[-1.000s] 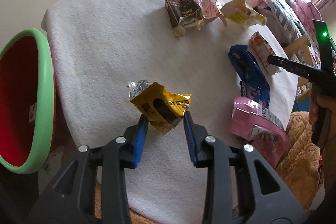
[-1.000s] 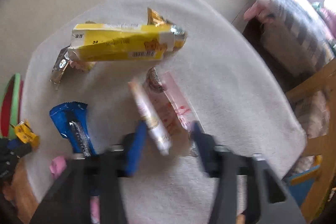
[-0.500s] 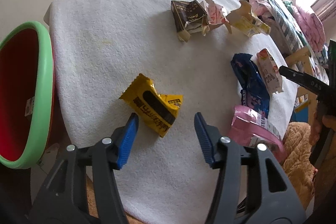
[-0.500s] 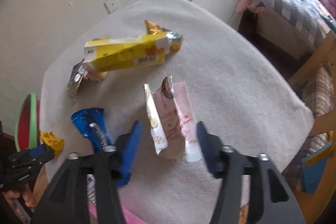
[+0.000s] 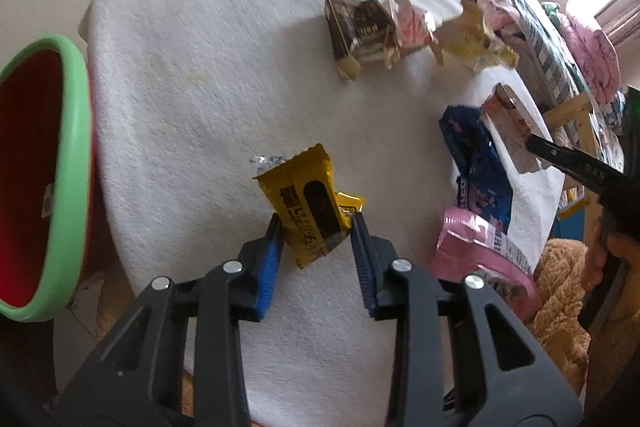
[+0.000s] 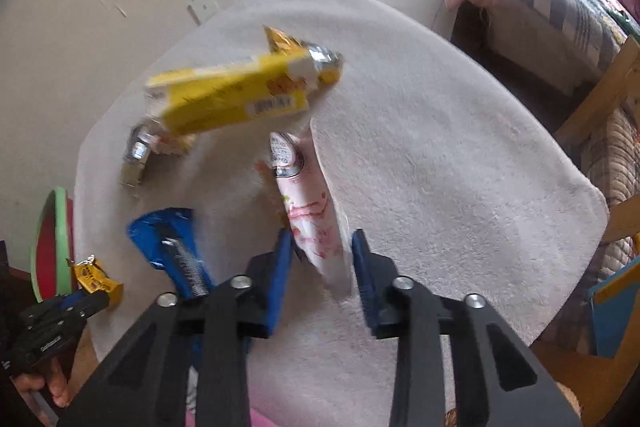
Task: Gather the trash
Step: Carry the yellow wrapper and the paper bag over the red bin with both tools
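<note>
My left gripper (image 5: 316, 227) is closing its jaws on a yellow snack wrapper (image 5: 308, 199), whose lower end is pinched between the blue pads just above the white-clothed table (image 5: 200, 67). My right gripper (image 6: 322, 241) is also closing, with a pink-and-white drink carton (image 6: 308, 203) squeezed between its pads and leaning away from me. A red basin with a green rim (image 5: 72, 155) stands off the table's left edge. In the right wrist view the left gripper (image 6: 86, 295) shows with the yellow wrapper (image 6: 94, 277).
More trash lies on the cloth: a brown box (image 5: 356, 27), a torn pink wrapper (image 5: 412, 23), a long yellow carton (image 6: 236, 95), a blue wrapper (image 5: 476, 163) and a pink bag (image 5: 480, 247). A bed and a wooden frame stand to the right.
Half a second ago both grippers stood open with the yellow wrapper and the pink carton lying loose on the cloth. Both have since closed on them again.
</note>
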A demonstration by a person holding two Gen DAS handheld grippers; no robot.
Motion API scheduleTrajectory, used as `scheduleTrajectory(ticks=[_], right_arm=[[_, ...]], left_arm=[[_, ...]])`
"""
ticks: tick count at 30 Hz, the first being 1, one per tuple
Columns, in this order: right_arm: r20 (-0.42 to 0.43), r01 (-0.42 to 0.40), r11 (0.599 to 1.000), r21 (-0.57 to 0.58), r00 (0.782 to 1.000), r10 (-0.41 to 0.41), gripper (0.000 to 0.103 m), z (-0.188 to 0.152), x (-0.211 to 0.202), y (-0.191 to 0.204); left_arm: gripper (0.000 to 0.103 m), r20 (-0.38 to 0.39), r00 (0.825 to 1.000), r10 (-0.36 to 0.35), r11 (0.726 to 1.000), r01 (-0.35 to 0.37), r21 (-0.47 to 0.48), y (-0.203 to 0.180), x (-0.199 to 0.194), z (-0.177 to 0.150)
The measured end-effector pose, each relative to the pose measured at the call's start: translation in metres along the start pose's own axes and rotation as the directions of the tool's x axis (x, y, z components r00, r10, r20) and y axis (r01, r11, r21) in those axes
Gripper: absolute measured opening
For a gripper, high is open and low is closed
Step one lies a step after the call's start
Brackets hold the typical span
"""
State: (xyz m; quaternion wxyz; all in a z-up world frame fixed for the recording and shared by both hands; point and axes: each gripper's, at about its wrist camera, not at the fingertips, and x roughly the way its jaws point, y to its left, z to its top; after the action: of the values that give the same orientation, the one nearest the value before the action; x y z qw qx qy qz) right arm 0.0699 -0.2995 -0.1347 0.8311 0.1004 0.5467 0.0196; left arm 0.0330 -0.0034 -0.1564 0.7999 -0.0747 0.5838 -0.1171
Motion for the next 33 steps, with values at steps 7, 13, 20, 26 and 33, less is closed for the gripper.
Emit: scheduleTrajectory(ticks=[7, 13, 20, 26, 33], right_arm=[[0.078, 0.010, 0.999, -0.039, 0.997, -0.007, 0.020, -0.010, -0.033, 0.023], [0.111, -0.021, 0.999, -0.026, 0.994, 0.023, 0.020, -0.016, -0.052, 0.032], [0.157, -0.072, 0.996, -0.050, 0.985, 0.079, 0.020, -0.016, -0.077, 0.052], [0.152, -0.098, 0.990, -0.101, 0.982, 0.113, 0.020, -0.017, -0.079, 0.077], [0.136, -0.114, 0.983, -0.140, 0.982, 0.133, 0.020, -0.021, -0.076, 0.097]], left_arm=[[0.032, 0.083, 0.996, 0.031, 0.999, -0.034, 0.031, 0.000, -0.024, 0.005], [0.032, 0.145, 0.988, 0.051, 0.997, -0.059, 0.052, -0.002, -0.042, 0.010], [0.032, 0.185, 0.981, 0.057, 0.997, -0.067, 0.050, -0.001, -0.056, 0.014], [0.032, 0.197, 0.978, 0.065, 0.996, -0.077, 0.054, -0.001, -0.060, 0.012], [0.033, 0.196, 0.978, 0.066, 0.996, -0.077, 0.048, 0.003, -0.060, 0.011]])
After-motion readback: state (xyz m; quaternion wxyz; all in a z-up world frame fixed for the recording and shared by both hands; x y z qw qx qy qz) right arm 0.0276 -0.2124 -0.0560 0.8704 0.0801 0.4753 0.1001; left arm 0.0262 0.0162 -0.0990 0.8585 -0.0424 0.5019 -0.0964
